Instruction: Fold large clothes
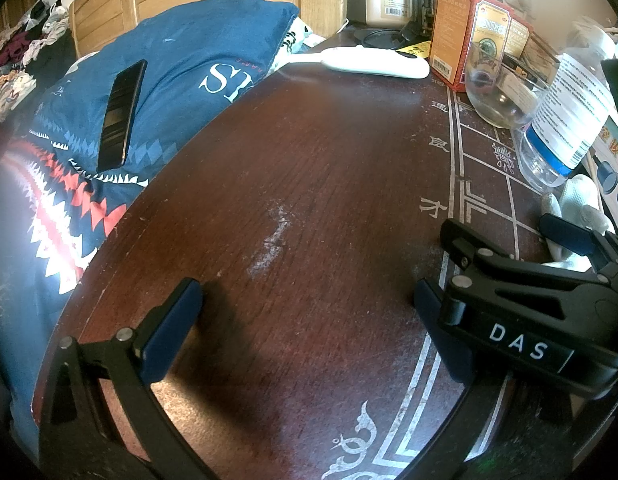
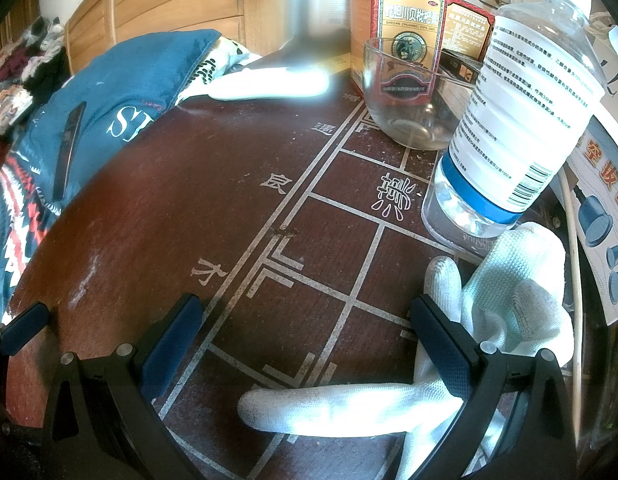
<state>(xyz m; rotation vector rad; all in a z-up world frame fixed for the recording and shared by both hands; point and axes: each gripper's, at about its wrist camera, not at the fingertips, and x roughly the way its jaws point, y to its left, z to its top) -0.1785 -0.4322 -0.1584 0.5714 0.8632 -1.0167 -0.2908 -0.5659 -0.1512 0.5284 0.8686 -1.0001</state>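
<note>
Hand-held grippers — left (image 1: 307,316), right (image 2: 305,328) — agape, table (image 1: 309,160)

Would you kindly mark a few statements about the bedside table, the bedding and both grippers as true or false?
1. A black phone lies on the blue patterned bedding. True.
2. The clear glass bowl holds fruit. False: it looks empty.
3. The left gripper is shut on a garment. False: its jaws are open over the dark wooden table, holding nothing.
4. A white knit glove lies beside the clear plastic bottle. True.
5. The right gripper is open. True.
6. The red medicine box lies flat on the bedding. False: it stands upright on the table.
</note>
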